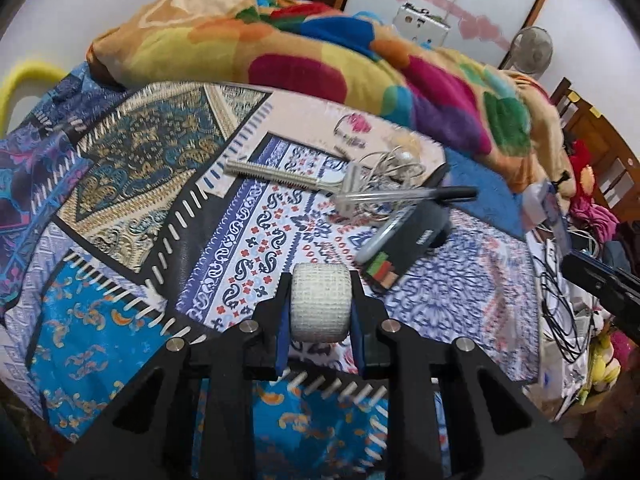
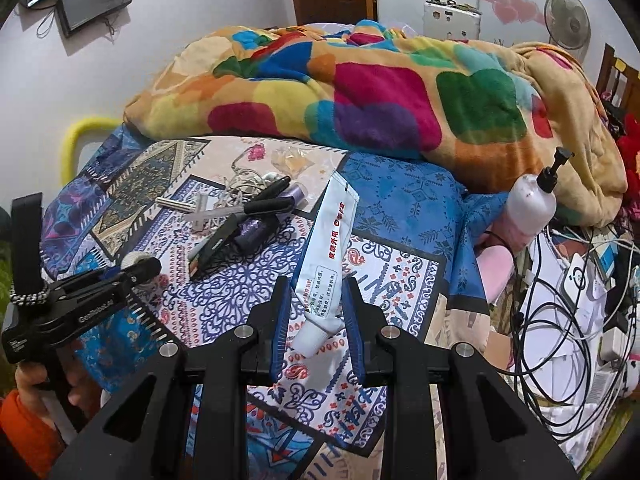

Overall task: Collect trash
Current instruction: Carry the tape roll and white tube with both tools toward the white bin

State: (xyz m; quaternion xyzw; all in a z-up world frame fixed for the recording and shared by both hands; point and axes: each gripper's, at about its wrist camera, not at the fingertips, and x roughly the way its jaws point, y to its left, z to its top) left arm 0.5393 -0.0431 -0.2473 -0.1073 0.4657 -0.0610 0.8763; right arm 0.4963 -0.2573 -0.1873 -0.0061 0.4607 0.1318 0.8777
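Bandage roll (image 1: 319,303) in left gripper (image 1: 319,280), tube (image 2: 326,264) in right gripper (image 2: 316,300).

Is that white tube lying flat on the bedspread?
No, the white tube is held up between the right tongs.

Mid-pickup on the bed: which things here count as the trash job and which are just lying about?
In the job:
left gripper shut on gauze roll
right gripper around white tube

Lying about:
pen
razor
colourful blanket
pump bottle
tangled cables
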